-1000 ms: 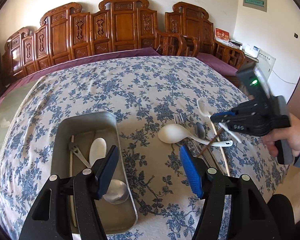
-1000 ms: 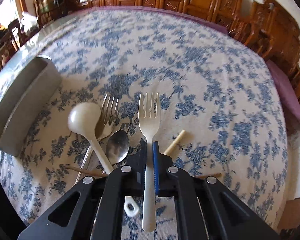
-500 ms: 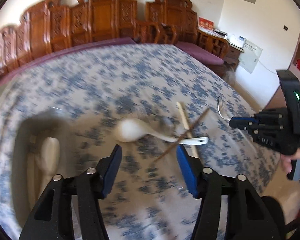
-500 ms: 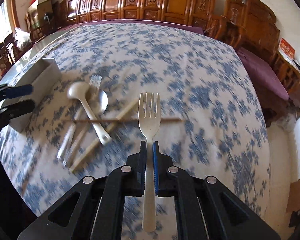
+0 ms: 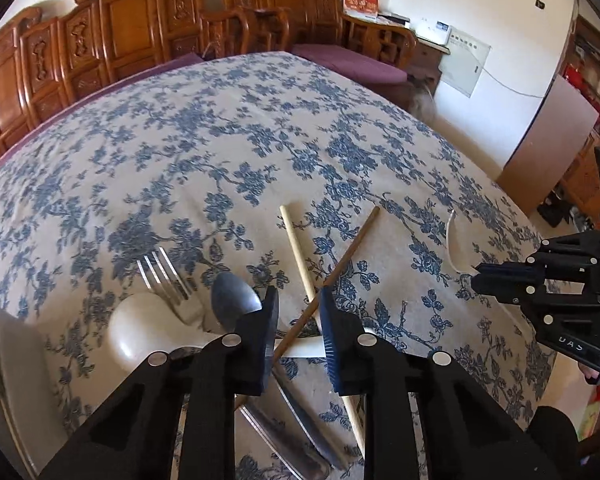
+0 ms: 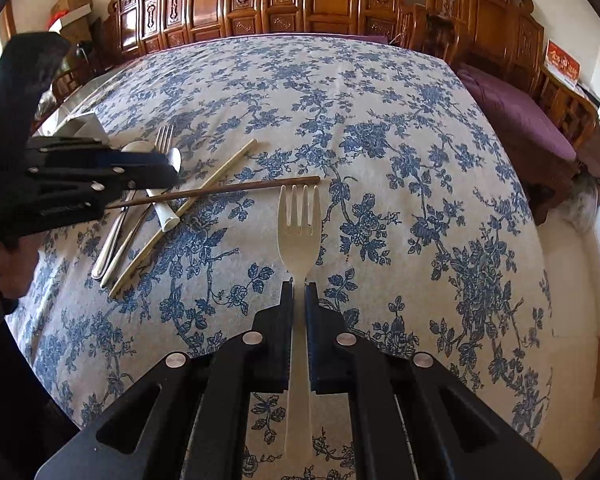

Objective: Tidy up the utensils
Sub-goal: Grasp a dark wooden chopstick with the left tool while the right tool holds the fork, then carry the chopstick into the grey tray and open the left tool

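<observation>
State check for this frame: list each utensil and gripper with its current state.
Left gripper: jaws just closing, dark brown chopstick between them, not yet pinched.
Right gripper: shut on cream plastic fork, held above the cloth.
Light bamboo chopstick: lying, crossed by the dark one.
White ceramic spoon, steel fork, steel spoon: lying piled together.

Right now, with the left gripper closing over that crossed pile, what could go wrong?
1. The left gripper has just been closing around the thin dark wooden chopstick, which lies across the pale bamboo chopstick and white ceramic spoon; lifting may drag them.
2. The right gripper pinches only the cream plastic fork at its narrow handle; it could pivot.
</observation>
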The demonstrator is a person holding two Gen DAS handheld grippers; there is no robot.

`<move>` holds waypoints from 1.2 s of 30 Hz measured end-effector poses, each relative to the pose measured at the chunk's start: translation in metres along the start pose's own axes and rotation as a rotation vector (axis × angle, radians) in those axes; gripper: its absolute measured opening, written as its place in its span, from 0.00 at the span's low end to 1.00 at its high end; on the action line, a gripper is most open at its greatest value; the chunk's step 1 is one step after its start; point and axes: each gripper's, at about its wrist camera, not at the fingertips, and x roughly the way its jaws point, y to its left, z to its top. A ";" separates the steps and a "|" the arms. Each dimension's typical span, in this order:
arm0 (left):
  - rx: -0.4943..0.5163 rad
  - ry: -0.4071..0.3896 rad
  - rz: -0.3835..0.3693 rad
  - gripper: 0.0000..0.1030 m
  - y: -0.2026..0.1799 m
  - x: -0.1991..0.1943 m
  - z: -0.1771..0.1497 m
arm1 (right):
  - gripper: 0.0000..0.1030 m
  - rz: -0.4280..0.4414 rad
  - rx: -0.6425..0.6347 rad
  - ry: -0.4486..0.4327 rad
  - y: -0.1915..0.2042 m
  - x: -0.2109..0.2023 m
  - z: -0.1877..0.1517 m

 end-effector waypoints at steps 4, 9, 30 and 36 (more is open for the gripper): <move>-0.001 0.033 -0.013 0.19 -0.001 0.010 -0.002 | 0.07 0.013 0.008 -0.004 0.000 -0.001 0.001; -0.021 0.071 -0.011 0.17 0.002 0.018 -0.004 | 0.07 0.023 0.009 -0.007 0.000 -0.002 0.001; -0.112 0.004 0.012 0.04 0.015 -0.033 -0.006 | 0.07 0.039 -0.016 -0.028 0.015 -0.012 0.003; -0.118 -0.033 0.053 0.04 0.024 -0.069 -0.016 | 0.07 0.049 -0.055 -0.052 0.036 -0.023 0.008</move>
